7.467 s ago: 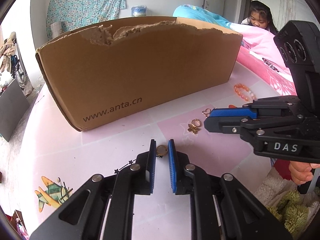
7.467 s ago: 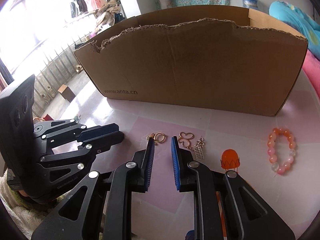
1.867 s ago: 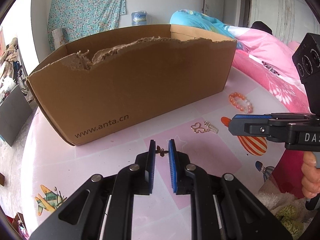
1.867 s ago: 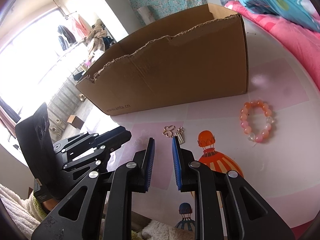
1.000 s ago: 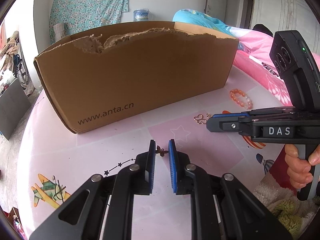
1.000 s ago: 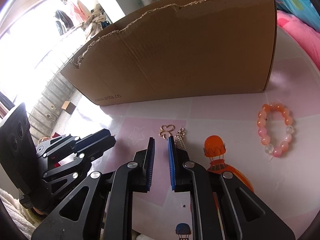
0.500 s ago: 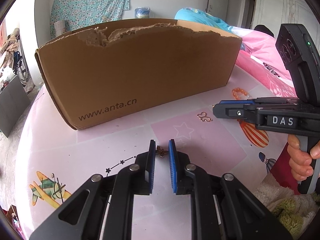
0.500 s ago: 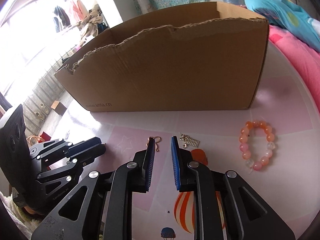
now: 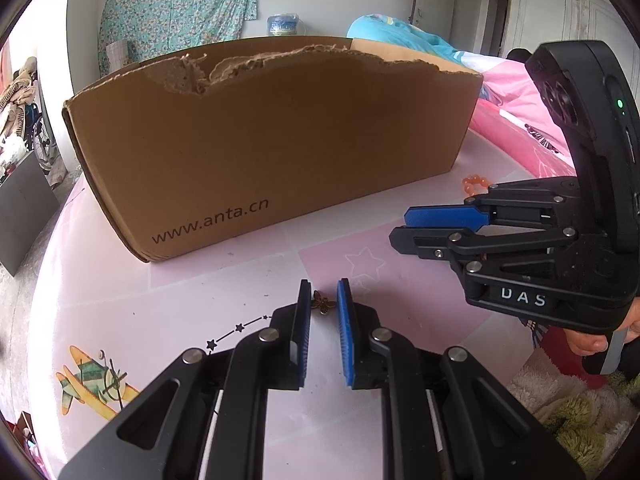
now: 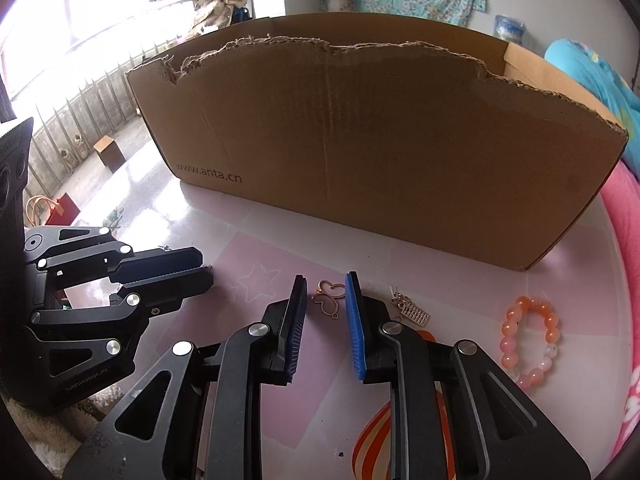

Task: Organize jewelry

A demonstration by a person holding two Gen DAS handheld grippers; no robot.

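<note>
While the left gripper [image 9: 323, 304] sits low over the pink table [image 9: 120, 280], its blue pads stand only a narrow gap apart with a small bronze butterfly charm [image 9: 322, 305] caught at their tips; the charm spans the gap and looks pinched, though contact on both pads is hard to confirm at this size. Right gripper [image 10: 326, 300]: jaws opening, pads slightly apart, a gold butterfly-outline charm [image 10: 330, 298] lying on the table between the fingertips, not pressed by either pad. Just to the right of that gripper, a small gold abacus charm [image 10: 414, 313] lies on the table, and farther right an orange and pink bead bracelet [image 10: 528, 342], apart from both grippers. A torn-edged cardboard box [image 10: 380, 140] stands behind all of it, printed "www.anta.cn", its inside hidden. In the left wrist view the right gripper [image 9: 400, 226] shows side-on, a person's hand [image 9: 596, 338] on its handle.
</note>
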